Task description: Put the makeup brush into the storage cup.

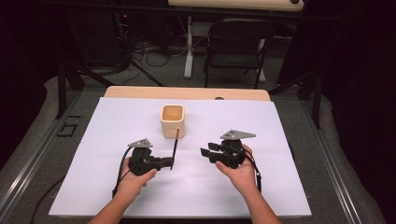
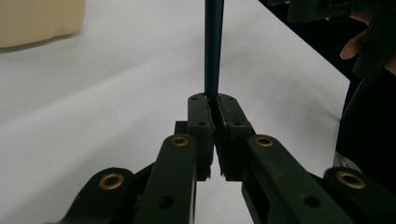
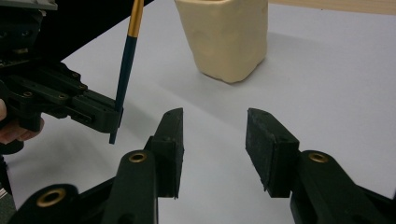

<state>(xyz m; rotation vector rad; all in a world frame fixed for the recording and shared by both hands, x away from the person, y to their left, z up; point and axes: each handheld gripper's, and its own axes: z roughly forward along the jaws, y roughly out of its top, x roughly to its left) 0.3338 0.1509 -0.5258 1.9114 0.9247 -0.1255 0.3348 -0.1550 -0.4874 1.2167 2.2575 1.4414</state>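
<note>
A cream square cup [image 1: 172, 121] stands upright on the white sheet [image 1: 116, 126], past both grippers. My left gripper [image 1: 170, 163] is shut on a thin dark-blue stick [image 1: 175, 147] with a gold upper end, held near its lower end and rising steeply toward the cup's front right. In the left gripper view the stick [image 2: 213, 46] rises straight out of the closed pads [image 2: 201, 119]. My right gripper [image 1: 204, 151] is open with nothing between its fingers, pointing left toward the left gripper [image 3: 112, 119], the stick [image 3: 125, 70] and the cup [image 3: 225, 37].
The white sheet covers a wooden table whose far edge [image 1: 187, 93] shows behind it. Beyond the table stand a folding chair [image 1: 236, 49] and cables on the floor. Bare sheet lies left and right of the cup.
</note>
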